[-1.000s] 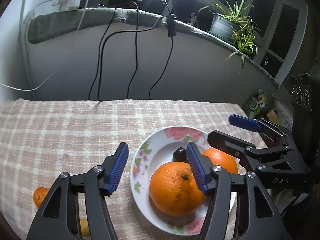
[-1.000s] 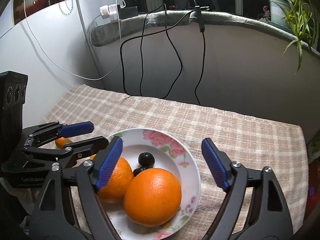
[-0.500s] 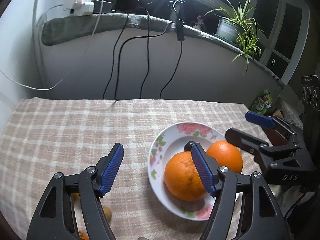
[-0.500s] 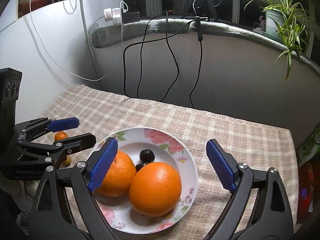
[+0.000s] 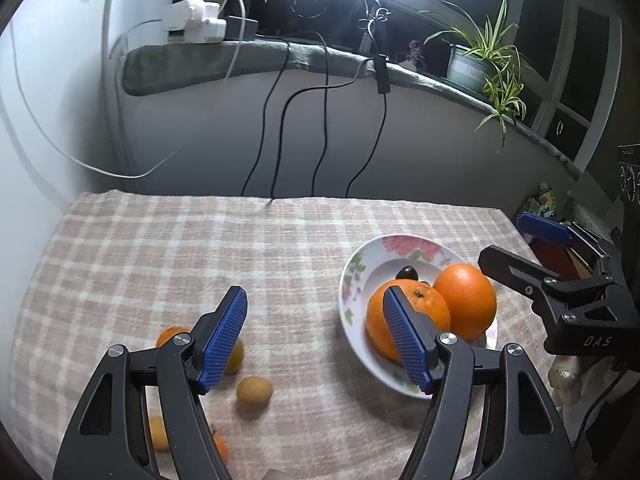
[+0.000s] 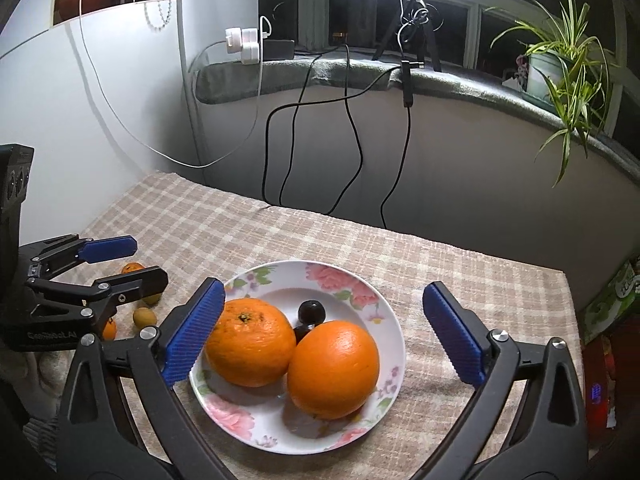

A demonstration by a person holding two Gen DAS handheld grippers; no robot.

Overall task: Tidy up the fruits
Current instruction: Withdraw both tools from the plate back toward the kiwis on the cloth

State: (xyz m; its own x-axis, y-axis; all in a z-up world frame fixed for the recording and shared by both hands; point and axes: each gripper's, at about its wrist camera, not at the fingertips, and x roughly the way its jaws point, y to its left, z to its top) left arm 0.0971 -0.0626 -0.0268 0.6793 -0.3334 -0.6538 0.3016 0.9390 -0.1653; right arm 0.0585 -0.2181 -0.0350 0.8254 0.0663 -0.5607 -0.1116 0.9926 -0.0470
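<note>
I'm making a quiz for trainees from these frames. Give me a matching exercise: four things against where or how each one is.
1. two oranges
2. yellow-brown fruit
3. left gripper
4. potted plant

a. on the window ledge
b. open, holding nothing
c. on the checked cloth
d. in the flowered plate

Pairs: 1-d, 2-c, 3-b, 4-a

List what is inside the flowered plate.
The plate holds two oranges and two dark fruits behind them, the lower one mostly hidden. Anything beneath the oranges is covered.
</note>
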